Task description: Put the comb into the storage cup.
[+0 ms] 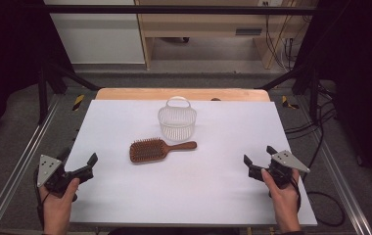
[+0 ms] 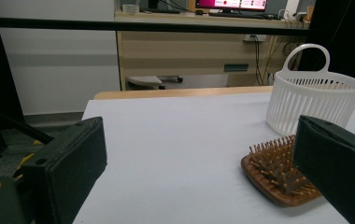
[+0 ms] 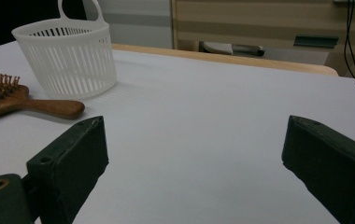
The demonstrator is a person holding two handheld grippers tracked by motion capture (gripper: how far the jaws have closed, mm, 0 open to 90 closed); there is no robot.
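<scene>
Hairbrush point(image 1: 160, 148) lies flat on the white table point(image 1: 184, 196), bristles up, near the middle and a little toward the far side. Its wooden handle points toward the person's right, and its paddle head sits on the left. Just behind it stands a white slatted basket point(image 1: 176, 117) with a loop handle at its far rim; the brush handle's end lies close to the basket's base, though from above it is hard to tell whether the two touch, and the right gripper view suggests a small gap.

The left gripper point(image 1: 79, 161) rests low at the near left edge of the table, held in the person's left hand point(image 1: 59, 205), with its jaws spread wide and nothing between them. In the left gripper view the brush head point(image 2: 278, 175) sits just beyond the right-hand jaw, with the basket point(image 2: 313, 100) behind it.

The right gripper point(image 1: 258, 157) is at the near right edge, in the right hand point(image 1: 282, 196), jaws likewise wide apart and empty. Both grippers are well apart from the brush, one on each side.
</scene>
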